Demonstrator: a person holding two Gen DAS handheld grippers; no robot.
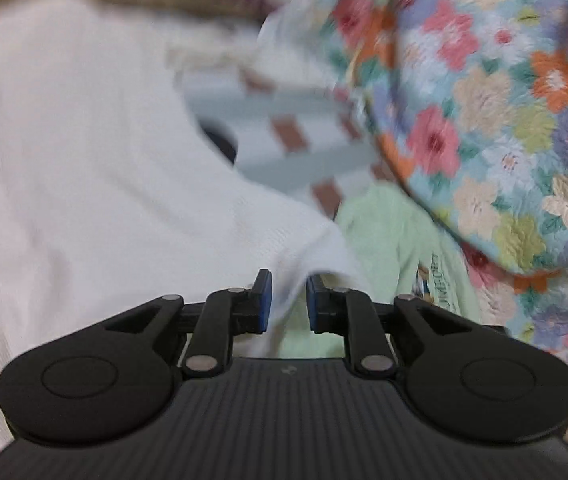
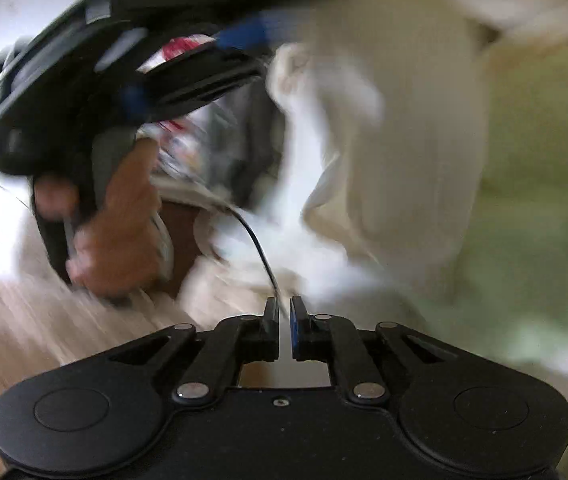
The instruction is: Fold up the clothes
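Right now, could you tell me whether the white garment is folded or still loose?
Loose: the white garment hangs crumpled, a tip between the left gripper pads, which show a gap.

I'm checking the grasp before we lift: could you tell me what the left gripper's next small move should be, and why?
Probably close the left gripper on the white garment. A fold of it lies between the fingers, which stand apart, so it isn't pinched yet. The right gripper looks nearly closed on nothing clear.
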